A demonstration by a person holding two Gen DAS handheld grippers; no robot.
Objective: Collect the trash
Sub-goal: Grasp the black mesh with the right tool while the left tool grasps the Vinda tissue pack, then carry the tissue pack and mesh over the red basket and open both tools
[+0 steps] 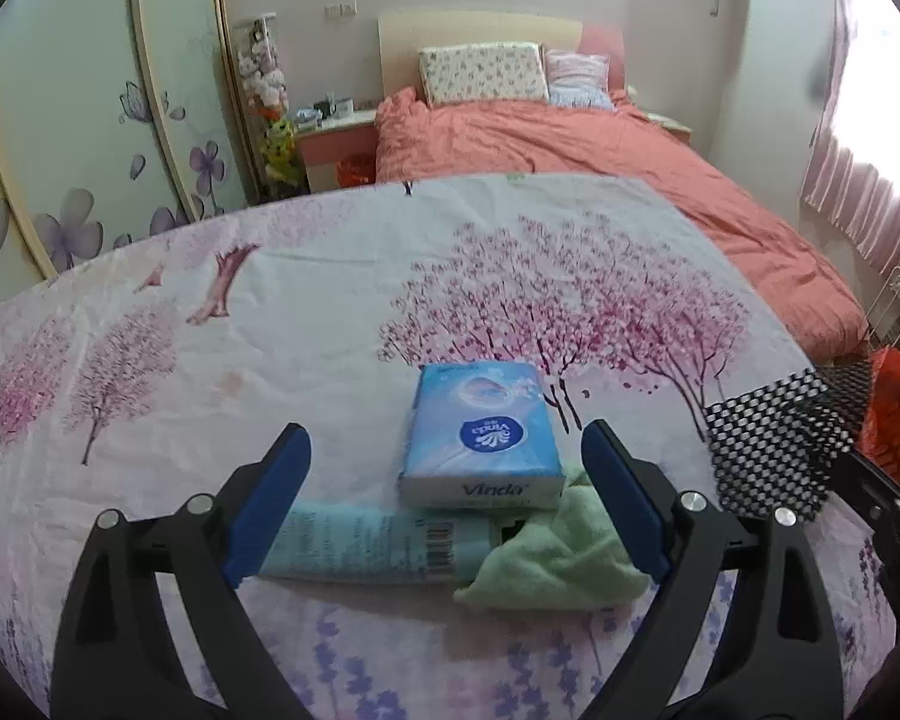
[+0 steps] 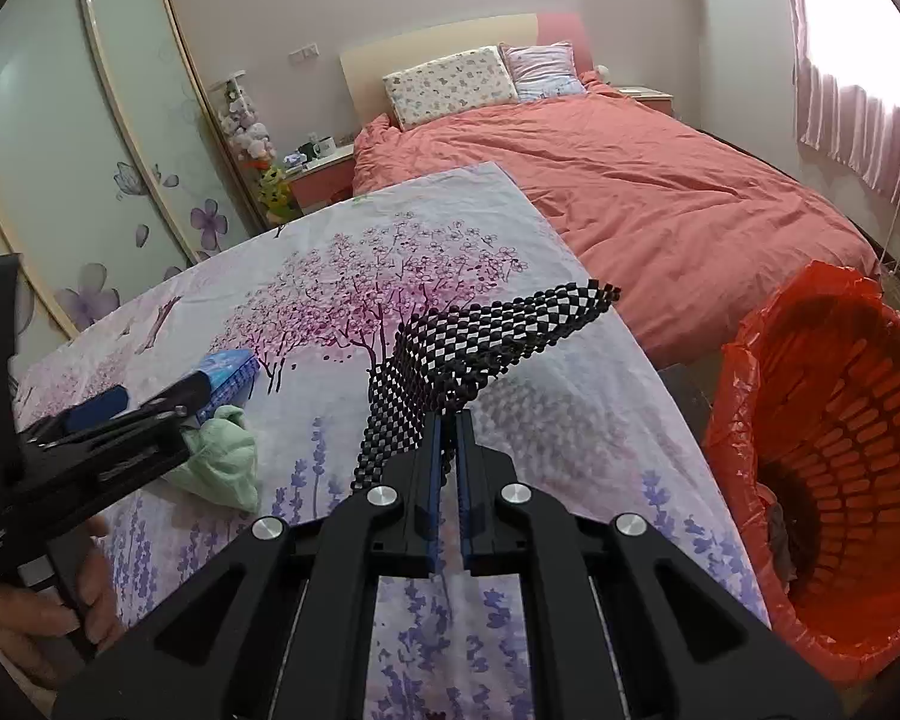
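Left wrist view: left gripper [image 1: 447, 468] spread wide above a tube [image 1: 366, 549], tissue pack [image 1: 480, 435] and green cloth [image 1: 561, 558] on the floral sheet [image 1: 270, 300].

Right wrist view: right gripper [image 2: 448, 420] pinches a black mesh mat [image 2: 450, 354], lifted above the sheet, left of the red bin [image 2: 834, 456].

Black-and-white checkered mesh mat [image 2: 486, 354]; red basket [image 2: 834, 456]; blue tissue pack [image 1: 480, 438]; green cloth [image 1: 555, 558]; pink-blossom-print sheet [image 1: 330, 312].

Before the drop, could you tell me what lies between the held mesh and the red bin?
Only bare floral tablecloth, seen from the right wrist, separates black mesh from red bin.
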